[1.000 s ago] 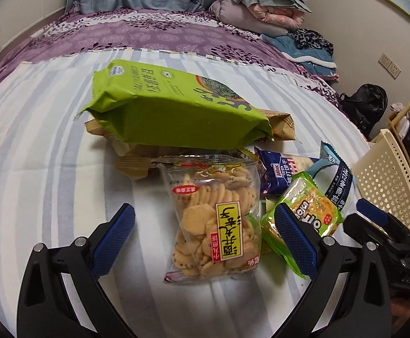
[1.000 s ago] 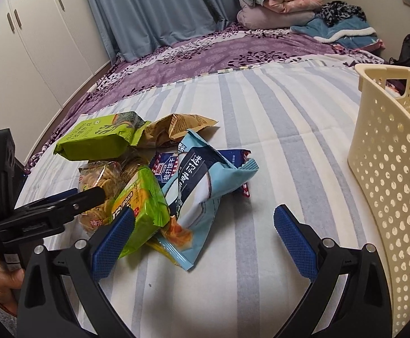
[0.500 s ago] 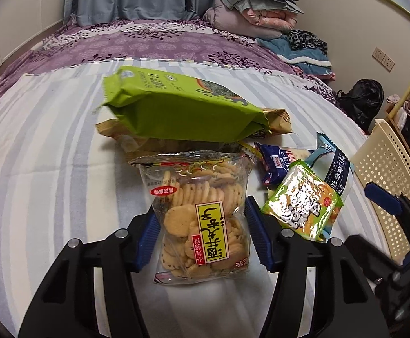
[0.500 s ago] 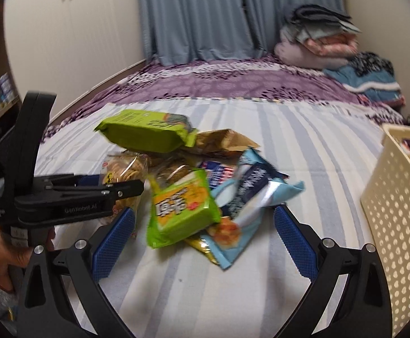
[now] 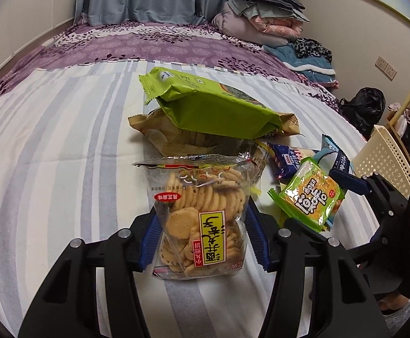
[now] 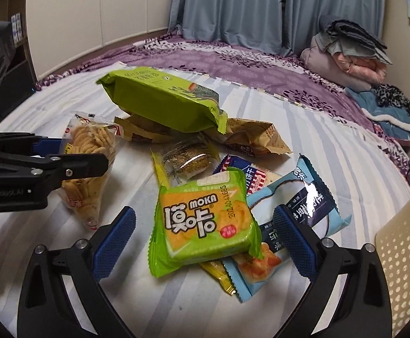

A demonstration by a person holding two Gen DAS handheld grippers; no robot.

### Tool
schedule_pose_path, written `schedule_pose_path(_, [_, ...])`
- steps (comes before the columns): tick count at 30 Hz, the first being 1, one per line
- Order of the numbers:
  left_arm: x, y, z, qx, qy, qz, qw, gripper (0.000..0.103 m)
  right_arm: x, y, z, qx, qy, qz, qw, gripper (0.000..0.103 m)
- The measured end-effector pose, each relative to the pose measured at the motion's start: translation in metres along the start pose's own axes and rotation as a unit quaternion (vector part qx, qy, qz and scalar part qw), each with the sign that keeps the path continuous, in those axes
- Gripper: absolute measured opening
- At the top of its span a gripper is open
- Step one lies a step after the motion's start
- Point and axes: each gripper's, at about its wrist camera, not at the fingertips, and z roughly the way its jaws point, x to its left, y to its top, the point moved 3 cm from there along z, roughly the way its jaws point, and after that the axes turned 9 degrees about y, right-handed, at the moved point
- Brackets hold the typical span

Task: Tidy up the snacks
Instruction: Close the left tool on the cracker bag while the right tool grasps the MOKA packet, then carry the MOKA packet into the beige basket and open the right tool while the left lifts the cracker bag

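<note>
- Striped bedsheet [image 5: 50, 169], snack pile mid-frame, cream basket [image 6: 405, 253] at right edge.
- left gripper [image 5: 202, 239]: jaws closing, pads pinching clear cracker bag [image 5: 202, 219], lower centre.
- right gripper [image 6: 205, 242]: jaws closing around green MOKA pack [image 6: 205, 225], pads apart from it.
- Likely light, crinkly, slippery film; crackers fragile, so squeeze sides gently.

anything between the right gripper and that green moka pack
Nothing visible. The square green MOKA snack pack lies on top of the pile, already between the closing right gripper's blue fingers, not yet pressed.
</note>
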Motion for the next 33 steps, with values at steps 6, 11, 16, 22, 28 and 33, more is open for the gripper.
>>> schedule_pose_path(6, [-0.003,-0.001,0.013,0.011,0.001,-0.001,0.9999,0.057,0.003,-0.001,-0.001,0.008,-0.006,0.004,1.000,0.067])
schedule_pose_path(11, [-0.008,-0.008,0.021,0.023,0.008,0.007,0.9997,0.058,-0.004,-0.005,-0.019,-0.007,0.015,0.038,0.999,0.066])
schedule_pose_path(16, [-0.011,-0.012,0.024,0.026,0.019,0.019,0.9993,0.059,-0.010,-0.003,-0.040,-0.034,0.032,0.069,0.997,0.066])
schedule_pose_path(22, [-0.014,-0.017,0.019,0.017,0.035,0.033,0.9987,0.055,-0.023,0.000,-0.073,-0.076,0.044,0.093,0.992,0.066])
schedule_pose_path(28, [-0.018,-0.011,-0.006,-0.005,0.030,0.033,0.9990,0.052,-0.041,0.000,-0.107,-0.117,0.036,0.114,0.986,0.066])
schedule_pose_path(33, [-0.031,0.001,-0.036,-0.037,0.023,0.041,0.9982,0.052,-0.064,-0.005,-0.137,-0.153,0.024,0.143,0.978,0.066])
